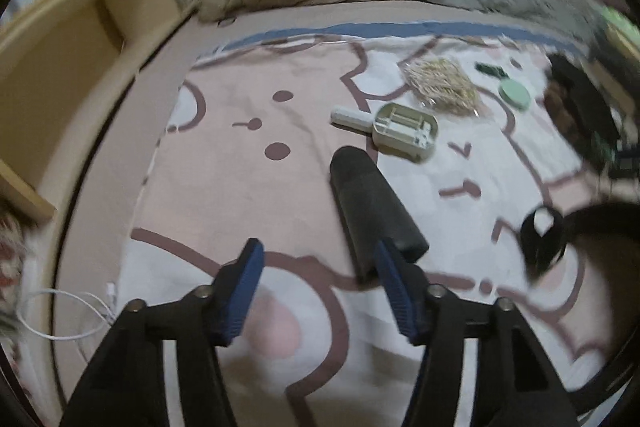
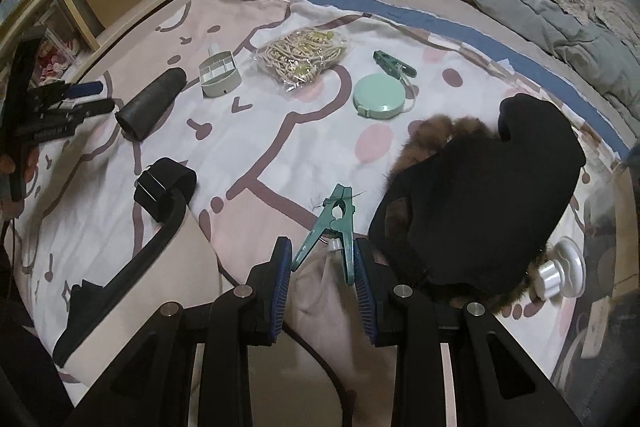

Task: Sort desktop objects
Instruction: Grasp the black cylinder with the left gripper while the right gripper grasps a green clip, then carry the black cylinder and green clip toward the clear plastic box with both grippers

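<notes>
A green plastic clothes peg (image 2: 334, 227) sits between the right tongs (image 2: 322, 269), clamped by its handle end, it seems, over the patterned pink-and-white bedsheet (image 2: 280, 131). Beyond lie a mint round tape measure (image 2: 379, 96), a second dark green peg (image 2: 394, 65) and a clear bag of beige cord (image 2: 304, 55). The left tongs (image 1: 318, 265) stand apart, empty, beside a black cylinder (image 1: 372, 203).
</notes>
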### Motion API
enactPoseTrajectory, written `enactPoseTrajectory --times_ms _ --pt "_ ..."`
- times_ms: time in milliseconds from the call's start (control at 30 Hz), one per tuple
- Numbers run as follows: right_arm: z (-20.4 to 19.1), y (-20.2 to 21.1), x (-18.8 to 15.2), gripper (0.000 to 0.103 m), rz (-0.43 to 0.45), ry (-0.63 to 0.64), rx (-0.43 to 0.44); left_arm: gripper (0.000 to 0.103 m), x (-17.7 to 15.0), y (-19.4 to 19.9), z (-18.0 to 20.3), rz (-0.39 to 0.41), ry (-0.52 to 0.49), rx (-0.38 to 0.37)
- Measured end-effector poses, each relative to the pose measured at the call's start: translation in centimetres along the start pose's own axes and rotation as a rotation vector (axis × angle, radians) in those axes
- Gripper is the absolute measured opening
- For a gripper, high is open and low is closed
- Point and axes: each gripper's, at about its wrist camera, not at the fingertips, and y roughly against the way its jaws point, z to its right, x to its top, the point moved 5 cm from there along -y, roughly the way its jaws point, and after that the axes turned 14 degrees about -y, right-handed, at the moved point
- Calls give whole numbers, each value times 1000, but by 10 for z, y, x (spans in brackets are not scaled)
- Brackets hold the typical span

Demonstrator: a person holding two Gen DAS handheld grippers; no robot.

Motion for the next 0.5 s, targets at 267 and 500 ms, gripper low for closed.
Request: enactPoseTrajectory --times_ms 267,500 --pt "6 8 1 31 14 -20 0 47 -8 -11 26 -28 -160 19" --pt "6 26 7 31 55 -38 26 38 5 -38 40 -62 -203 56"
